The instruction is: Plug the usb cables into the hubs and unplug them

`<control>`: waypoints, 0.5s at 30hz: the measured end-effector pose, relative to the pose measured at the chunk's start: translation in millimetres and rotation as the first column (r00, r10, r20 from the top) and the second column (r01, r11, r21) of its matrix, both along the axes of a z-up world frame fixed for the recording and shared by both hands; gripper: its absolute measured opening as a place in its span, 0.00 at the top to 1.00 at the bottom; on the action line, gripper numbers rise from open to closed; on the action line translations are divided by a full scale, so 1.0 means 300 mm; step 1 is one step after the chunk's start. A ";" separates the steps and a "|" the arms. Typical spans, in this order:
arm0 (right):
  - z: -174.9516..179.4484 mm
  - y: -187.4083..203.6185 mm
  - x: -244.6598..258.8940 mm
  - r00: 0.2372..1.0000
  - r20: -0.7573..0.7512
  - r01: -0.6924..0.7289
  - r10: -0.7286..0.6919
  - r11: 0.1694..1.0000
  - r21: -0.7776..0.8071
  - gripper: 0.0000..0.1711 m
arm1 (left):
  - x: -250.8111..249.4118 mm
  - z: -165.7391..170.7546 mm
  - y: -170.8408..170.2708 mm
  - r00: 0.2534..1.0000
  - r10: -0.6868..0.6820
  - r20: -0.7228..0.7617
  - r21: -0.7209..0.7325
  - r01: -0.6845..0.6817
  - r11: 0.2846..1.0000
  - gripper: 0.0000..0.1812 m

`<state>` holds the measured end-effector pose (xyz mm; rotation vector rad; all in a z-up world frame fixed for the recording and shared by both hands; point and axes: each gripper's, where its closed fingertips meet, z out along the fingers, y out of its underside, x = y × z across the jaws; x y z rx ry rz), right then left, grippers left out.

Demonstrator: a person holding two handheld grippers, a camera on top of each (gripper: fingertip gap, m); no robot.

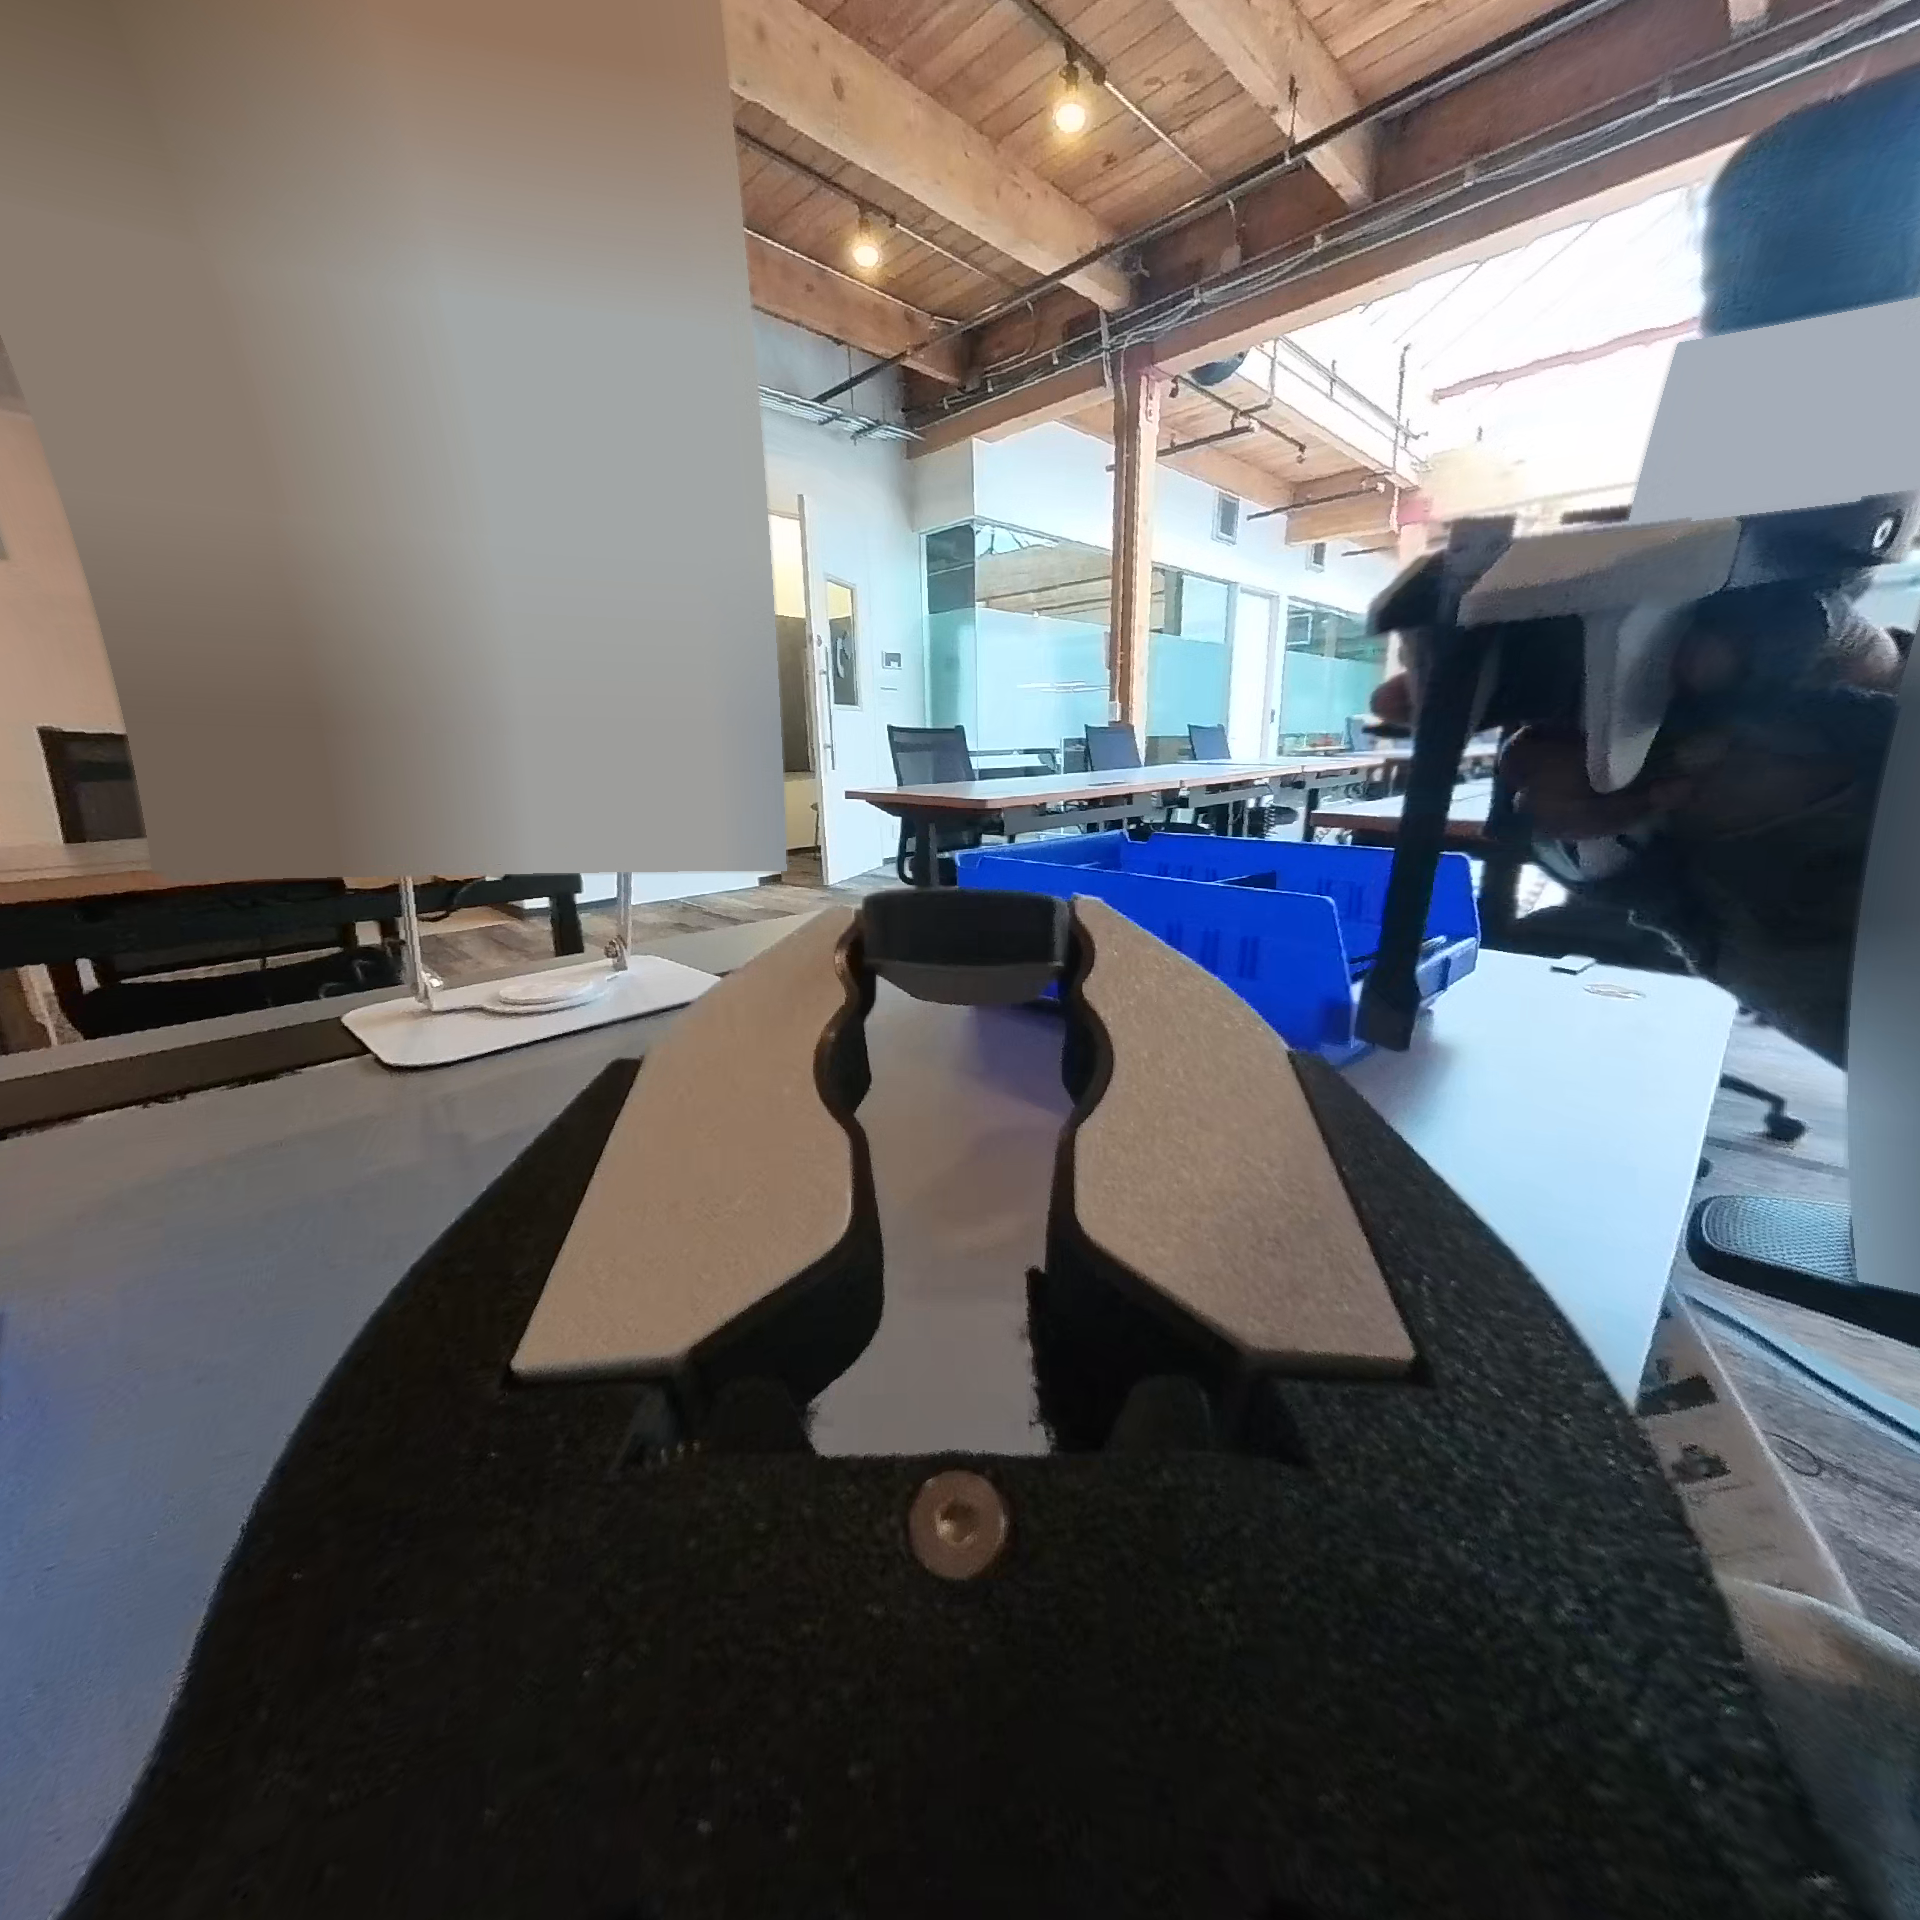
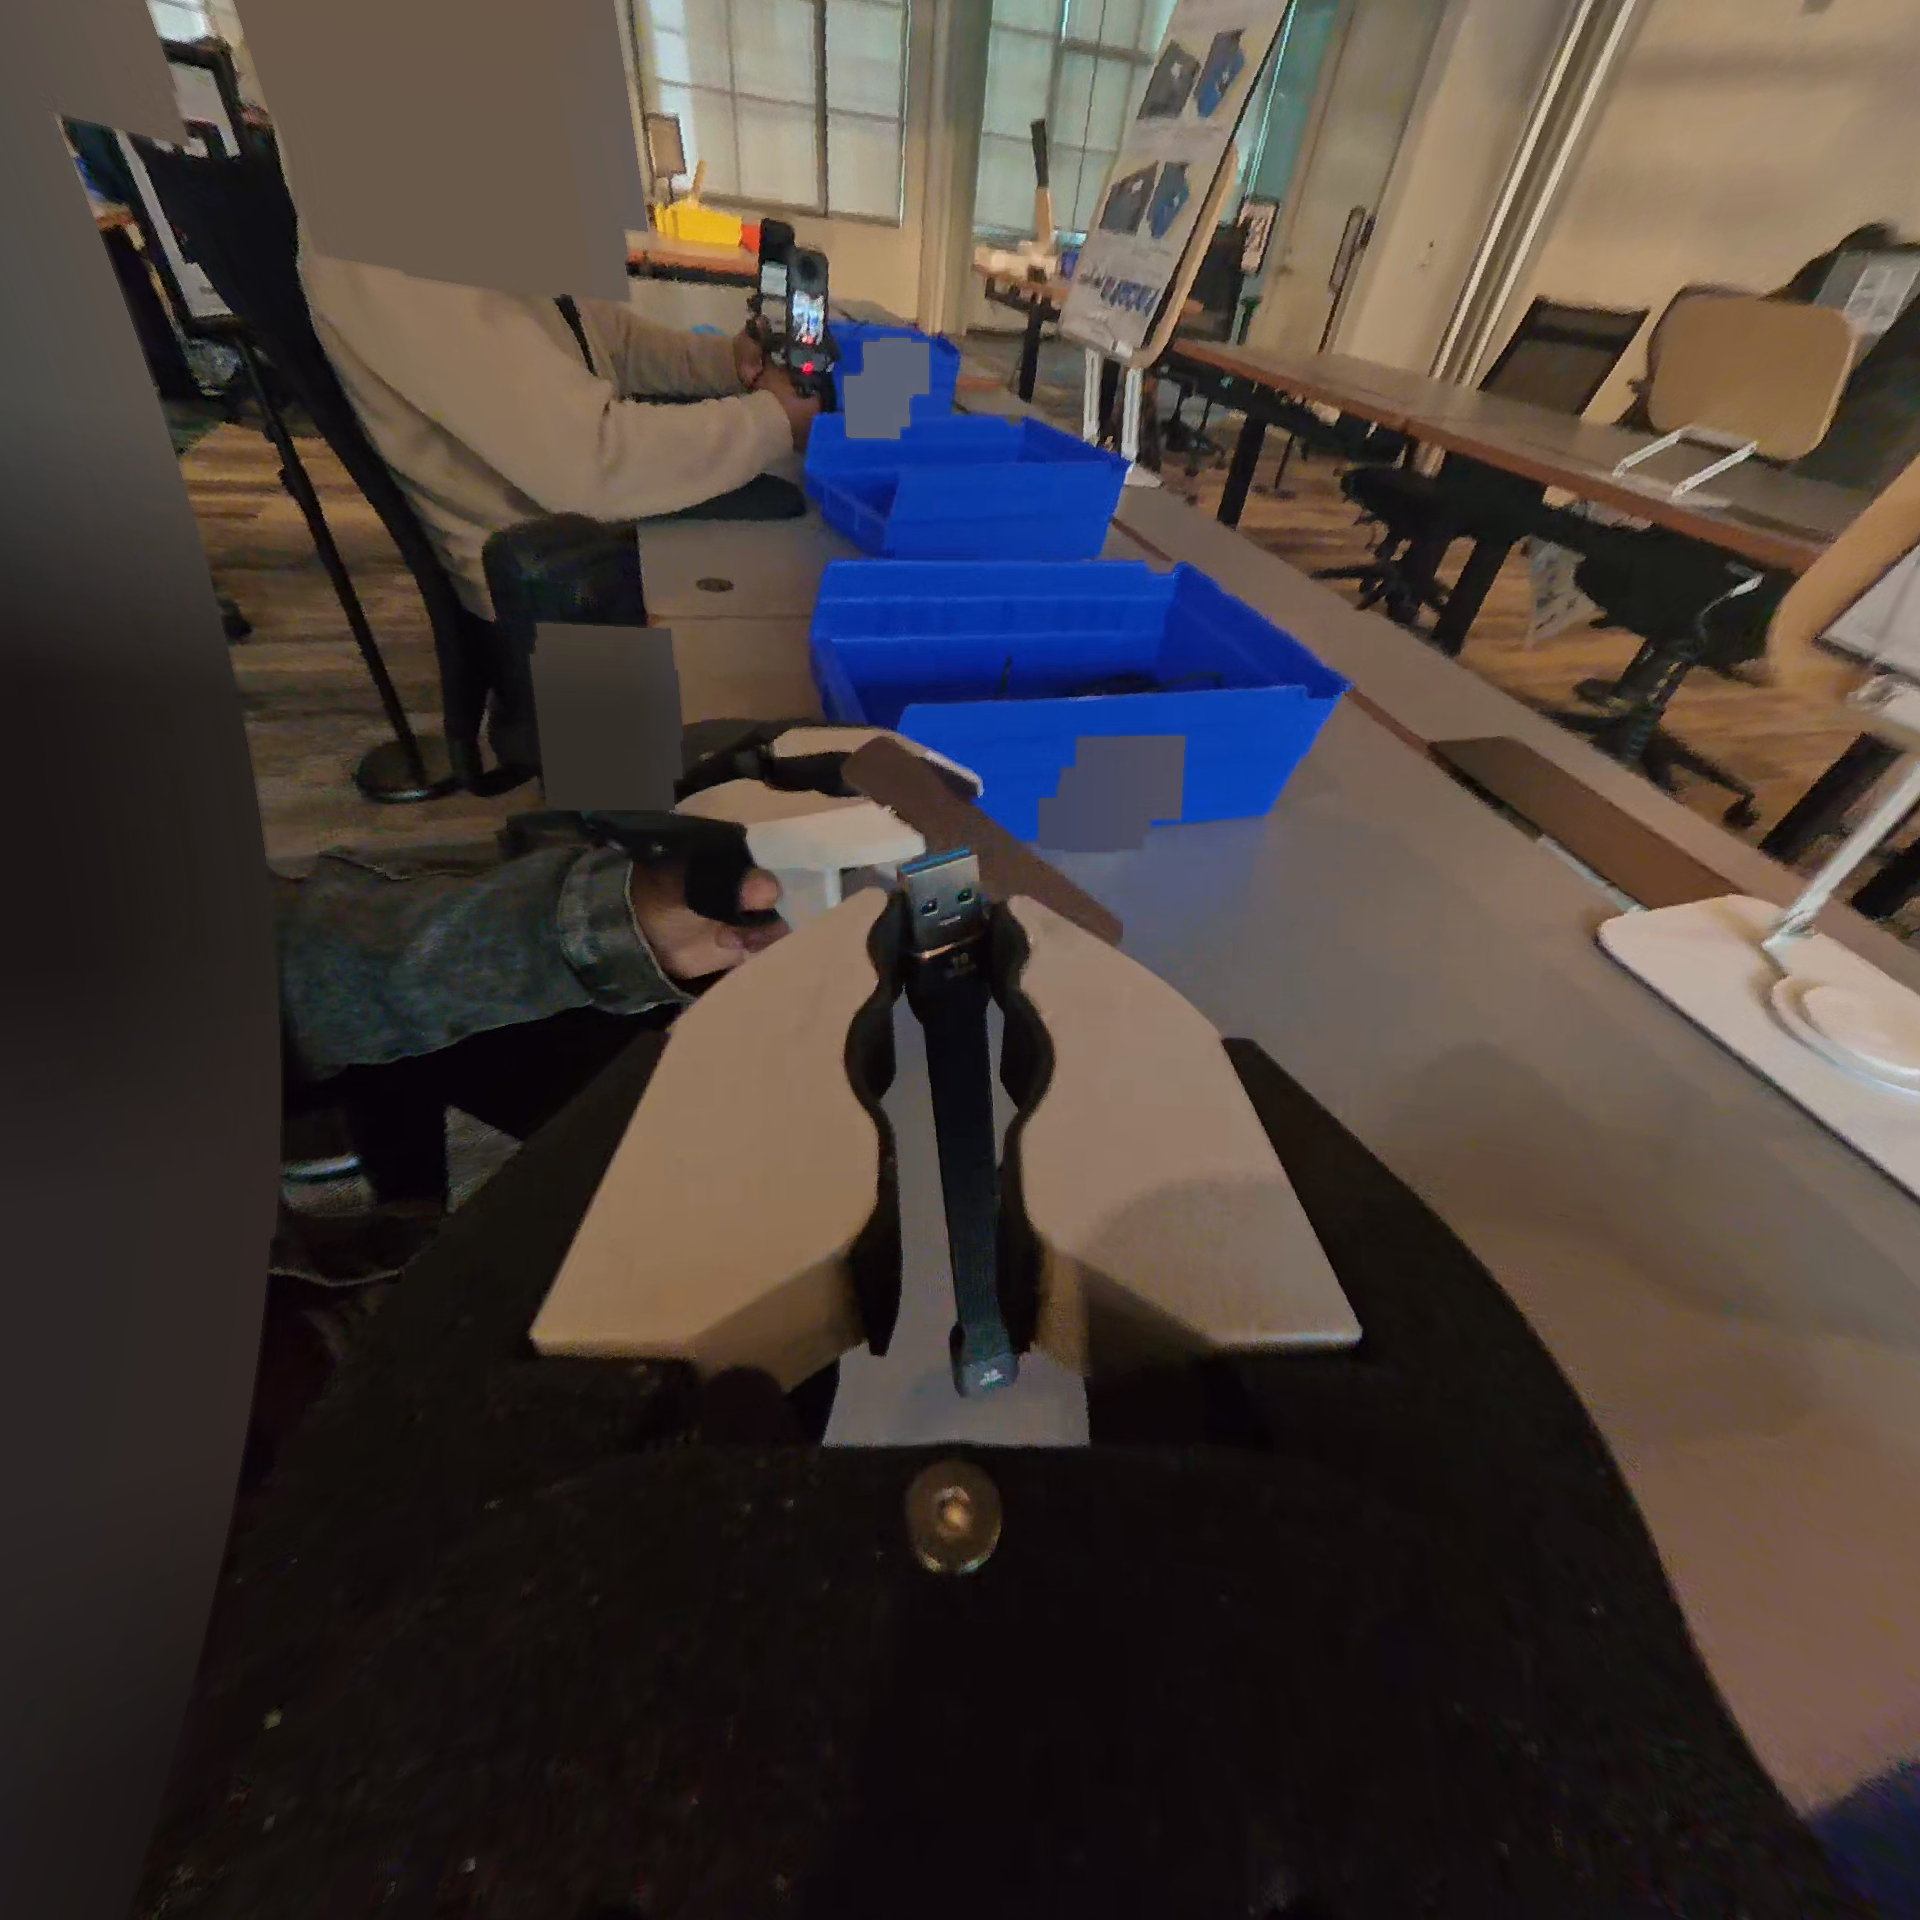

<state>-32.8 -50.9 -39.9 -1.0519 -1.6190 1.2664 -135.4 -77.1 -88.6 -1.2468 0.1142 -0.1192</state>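
Observation:
My left gripper (image 1: 961, 940) is shut on the end of a dark grey usb hub (image 1: 961, 961) and holds it level above the grey table (image 1: 260, 1195). My right gripper (image 2: 940, 935) is shut on a short black braided usb cable (image 2: 966, 1143). Its metal plug (image 2: 938, 883), blue inside, sticks out past the fingertips and points at the hub (image 2: 997, 842), a short gap away. In the left wrist view the cable (image 1: 1413, 810) hangs down from the right gripper at the right. A gloved hand (image 2: 707, 894) holds the left gripper.
A blue bin (image 2: 1091, 675) stands on the table just beyond the hub, also in the left wrist view (image 1: 1226, 914). Two more bins (image 2: 966, 478) sit farther back. A person (image 2: 499, 416) works there with another gripper. A white stand base (image 2: 1766, 987) is at the right. About 12 cm separates my left fingertips from my right.

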 end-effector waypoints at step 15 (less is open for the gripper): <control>-0.278 -0.087 -0.131 0.954 0.296 -0.036 0.043 0.999 -0.031 0.91 | 0.022 -0.015 0.009 0.994 0.042 -0.097 -0.017 -0.044 0.999 0.81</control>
